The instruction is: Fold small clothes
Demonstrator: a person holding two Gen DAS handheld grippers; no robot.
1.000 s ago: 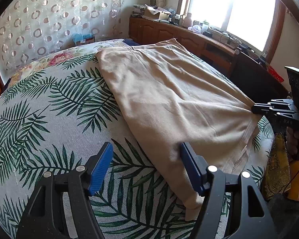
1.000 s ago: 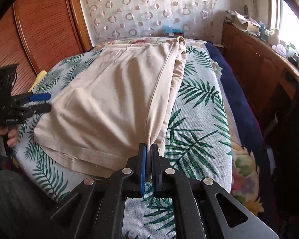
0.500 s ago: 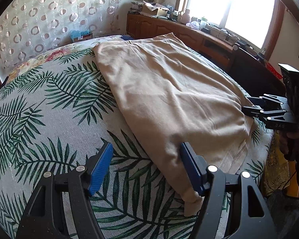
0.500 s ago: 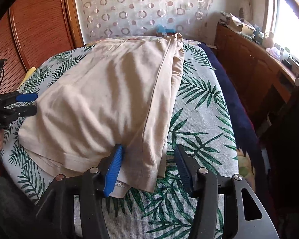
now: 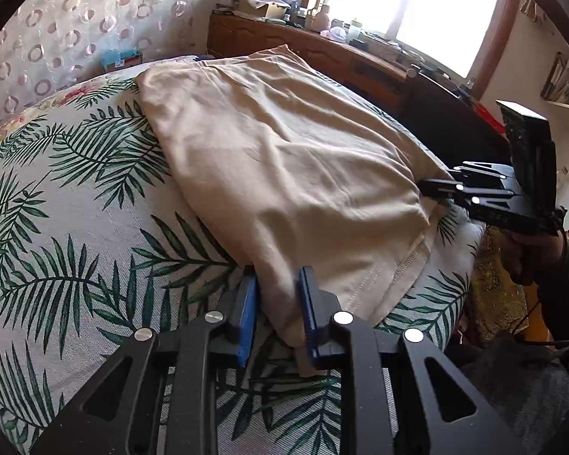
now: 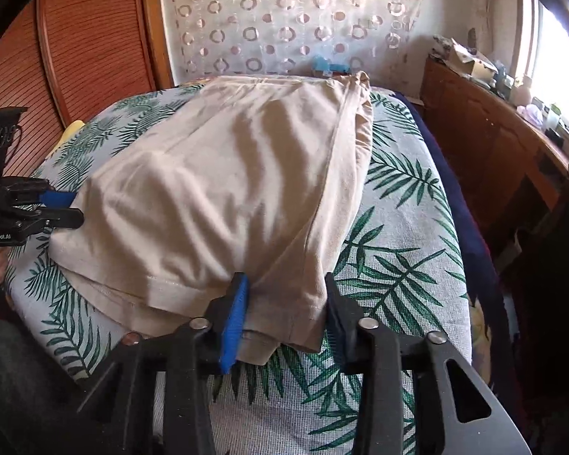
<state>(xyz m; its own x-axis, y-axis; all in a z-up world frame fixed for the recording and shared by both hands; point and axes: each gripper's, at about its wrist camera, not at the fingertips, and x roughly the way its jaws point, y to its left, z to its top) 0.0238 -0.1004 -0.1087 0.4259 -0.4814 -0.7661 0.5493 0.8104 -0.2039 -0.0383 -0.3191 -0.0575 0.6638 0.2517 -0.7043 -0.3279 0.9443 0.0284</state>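
A tan shirt (image 5: 284, 159) lies folded on a bed cover (image 5: 76, 227) with green leaf prints. The shirt runs from the near edge of the bed to the far end by the curtain (image 6: 284, 19) with ring shapes. The left gripper (image 5: 277, 313) is at the near left corner of the shirt. Its blue pads (image 5: 246, 316) are closing, and a bunched bit of the shirt's edge sits between them; the pads look close on the cloth, nearly squeezing it. The right gripper (image 6: 282, 320) is at the near right corner, by the hem. Its jaws are closing too, with the shirt corner between them, but there is a gap next to the right pad, so it is not pinching the cloth. A hand (image 5: 531, 254) in a dark sleeve holds the right gripper. A wooden cabinet (image 6: 485, 140) full of small things stands on the right under a bright window.
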